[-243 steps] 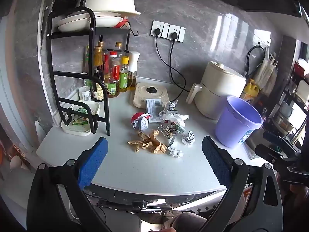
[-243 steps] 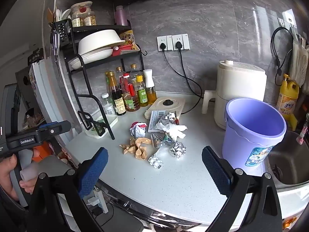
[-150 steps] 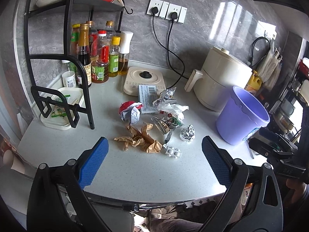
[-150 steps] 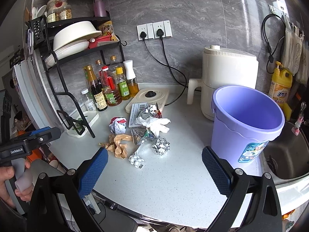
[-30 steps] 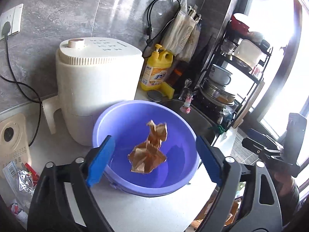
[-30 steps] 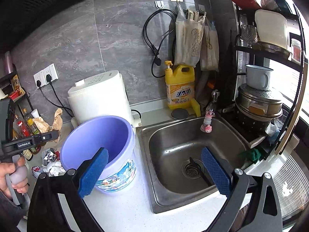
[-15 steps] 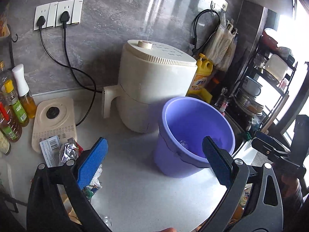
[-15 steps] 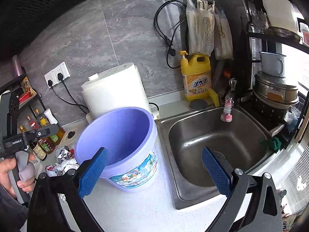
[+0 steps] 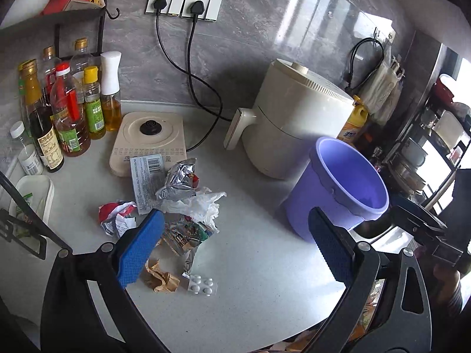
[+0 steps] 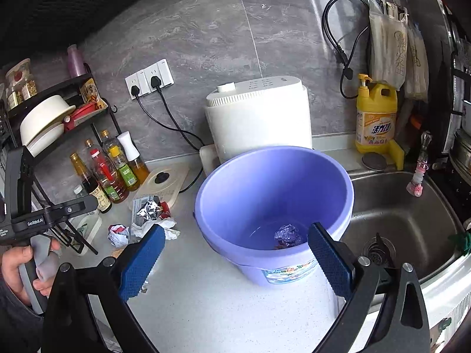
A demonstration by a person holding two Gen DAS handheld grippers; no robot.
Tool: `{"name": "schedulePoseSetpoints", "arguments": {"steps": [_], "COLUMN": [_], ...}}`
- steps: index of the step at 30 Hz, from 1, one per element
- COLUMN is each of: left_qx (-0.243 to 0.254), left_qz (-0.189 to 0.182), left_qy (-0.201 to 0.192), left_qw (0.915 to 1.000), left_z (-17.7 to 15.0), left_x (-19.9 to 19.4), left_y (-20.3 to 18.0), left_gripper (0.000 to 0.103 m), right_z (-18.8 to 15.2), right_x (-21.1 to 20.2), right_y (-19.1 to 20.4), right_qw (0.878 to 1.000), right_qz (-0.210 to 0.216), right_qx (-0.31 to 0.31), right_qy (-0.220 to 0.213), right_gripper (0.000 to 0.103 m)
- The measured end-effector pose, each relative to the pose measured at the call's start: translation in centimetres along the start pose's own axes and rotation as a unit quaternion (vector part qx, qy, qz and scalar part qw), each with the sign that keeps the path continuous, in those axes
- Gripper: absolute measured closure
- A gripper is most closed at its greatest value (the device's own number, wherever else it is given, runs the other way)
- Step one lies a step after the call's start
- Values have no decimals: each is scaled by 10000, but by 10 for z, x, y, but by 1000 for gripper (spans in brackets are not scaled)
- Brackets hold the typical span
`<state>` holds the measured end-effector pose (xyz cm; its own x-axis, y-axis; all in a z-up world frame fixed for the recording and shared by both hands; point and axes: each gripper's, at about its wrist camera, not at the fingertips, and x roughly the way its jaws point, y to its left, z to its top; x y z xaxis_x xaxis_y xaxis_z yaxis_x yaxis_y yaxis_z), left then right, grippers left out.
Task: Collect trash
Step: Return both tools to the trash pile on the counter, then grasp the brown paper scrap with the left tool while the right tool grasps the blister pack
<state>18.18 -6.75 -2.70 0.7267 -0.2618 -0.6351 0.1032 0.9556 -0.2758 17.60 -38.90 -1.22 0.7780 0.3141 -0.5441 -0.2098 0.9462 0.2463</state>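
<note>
Left gripper: fingers spread wide with nothing between them; it hung low in the left wrist view, pointed at the litter, which I took as lining up for another pick.
Right gripper: jaws likewise wide apart and empty, poised over the near rim of the bucket in the lower centre of the right wrist view; it looked like a spot for dropping rather than grabbing.
Purple bucket: stood upright at right of centre in the left wrist view, just in front of the white appliance and beside the sink, close to the pile so each carry would be short.
Foil ball: lay at the bottom of the bucket, with something brownish by it that I could not make out.
Trash pile: sat loose on the counter left of centre, well apart from the bucket.
White tissue: crumpled in the middle of the pile, touching the silver wrapper.
Brown paper scrap: lay nearest the left gripper's blue pad, just beside the pill blister.
Red-and-white wrapper: at the pile's left edge.
Progress: by my reckoning early, most of the litter not yet collected.
Next: probably the brown scrap or the blister, being closest; the flat blister might slip from the pads.
</note>
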Motion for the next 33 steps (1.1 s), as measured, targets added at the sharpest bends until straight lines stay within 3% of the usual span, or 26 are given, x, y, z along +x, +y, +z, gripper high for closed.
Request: {"name": "schedulePoseSetpoints", "arguments": {"steps": [10, 15, 27, 31, 33], "left_qx": [-668, -929, -1252, -1353, -1381], "left_qz": [352, 509, 592, 577, 603], "left_qy": [19, 111, 699, 801, 888], "left_qw": [9971, 9943, 9879, 9859, 9846], "left_z": [-33, -46, -65, -69, -72], "left_x": [-15, -12, 51, 74, 86], "left_y": [45, 61, 90, 99, 104], "left_gripper": [7, 17, 39, 42, 52], "right_z": [-9, -13, -26, -33, -34], "right_x": [24, 40, 80, 98, 107], "right_y": [56, 82, 117, 116, 116], "right_qw": [9962, 9910, 9791, 9761, 9742], "right_qz": [579, 909, 1251, 1241, 1219], "right_qx": [-552, -790, -1181, -1162, -1173], "right_qy": [353, 576, 1085, 1352, 1496], "right_gripper": [8, 8, 8, 8, 9]}}
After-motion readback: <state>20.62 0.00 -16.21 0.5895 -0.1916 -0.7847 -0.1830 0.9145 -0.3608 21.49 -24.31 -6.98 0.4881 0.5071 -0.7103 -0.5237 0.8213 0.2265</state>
